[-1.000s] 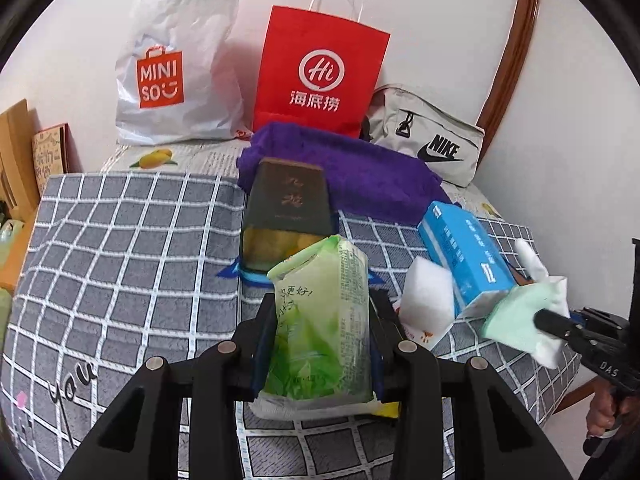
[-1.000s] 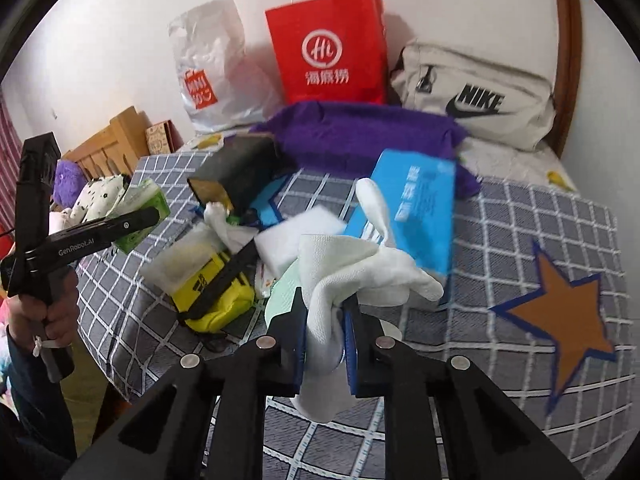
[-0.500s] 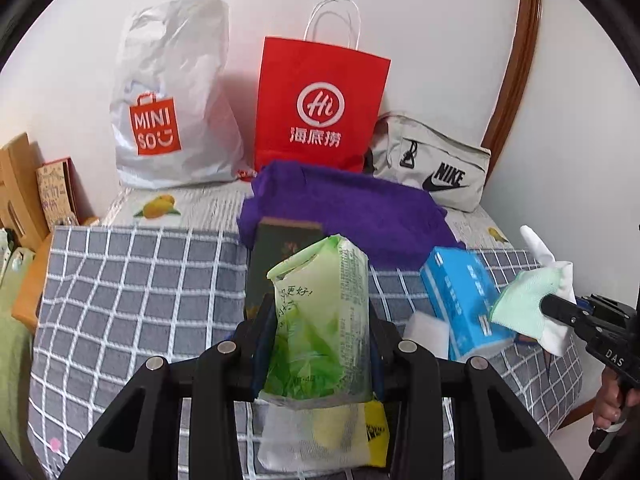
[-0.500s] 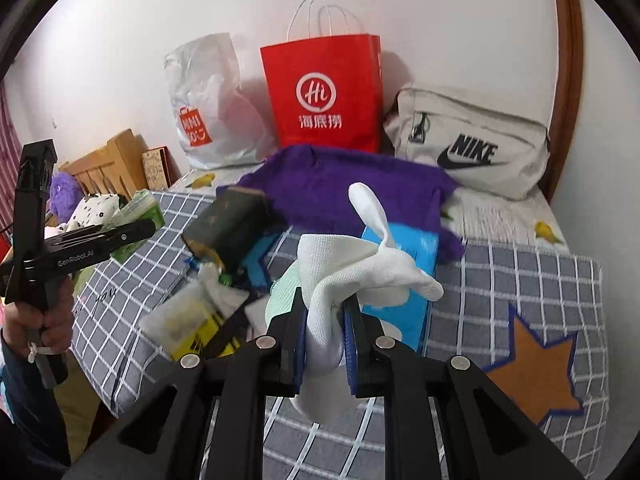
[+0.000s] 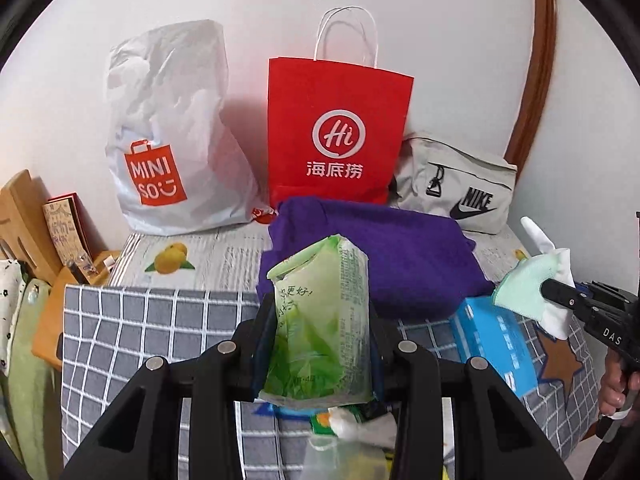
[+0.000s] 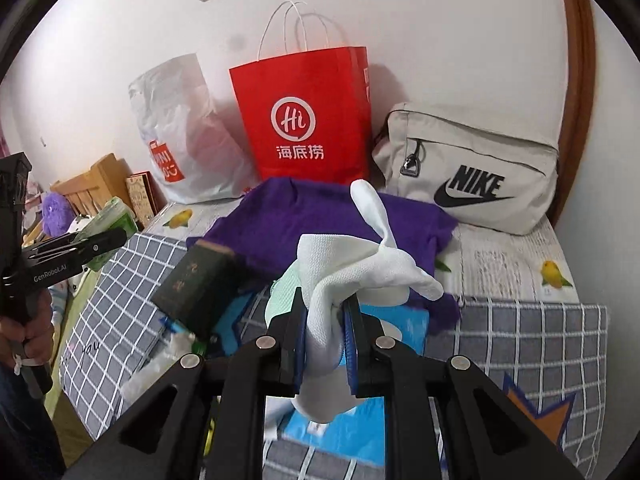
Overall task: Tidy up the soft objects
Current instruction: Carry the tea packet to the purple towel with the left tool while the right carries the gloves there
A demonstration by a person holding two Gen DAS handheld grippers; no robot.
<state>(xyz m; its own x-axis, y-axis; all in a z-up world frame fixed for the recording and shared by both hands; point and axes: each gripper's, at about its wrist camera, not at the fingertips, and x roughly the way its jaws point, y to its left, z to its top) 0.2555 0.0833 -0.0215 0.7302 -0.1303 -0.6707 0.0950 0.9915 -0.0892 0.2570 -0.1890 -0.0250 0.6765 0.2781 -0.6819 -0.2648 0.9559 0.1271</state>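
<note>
My left gripper (image 5: 318, 344) is shut on a green tissue pack (image 5: 320, 320), held upright above the grey checked blanket (image 5: 132, 332). My right gripper (image 6: 326, 336) is shut on a bunched white cloth (image 6: 352, 268) with a pale green cloth (image 6: 284, 296) behind it. In the left wrist view the same cloths (image 5: 532, 288) hang at the right edge in the right gripper (image 5: 560, 296). In the right wrist view the green pack (image 6: 114, 220) sits in the left gripper (image 6: 96, 246) at the left. A purple towel (image 5: 392, 256) lies ahead of both.
Against the wall stand a white plastic bag (image 5: 172, 140), a red paper bag (image 5: 340, 132) and a beige sports bag (image 5: 456, 184). A blue tissue box (image 5: 496, 344), a dark box (image 6: 196, 284) and plastic wrappers (image 5: 352, 440) lie on the blanket. Wooden furniture (image 5: 20, 216) is at left.
Both grippers have risen and drawn back from the blanket with their loads; the bags at the wall sit lower in view and the dark box has dropped behind the green pack.
</note>
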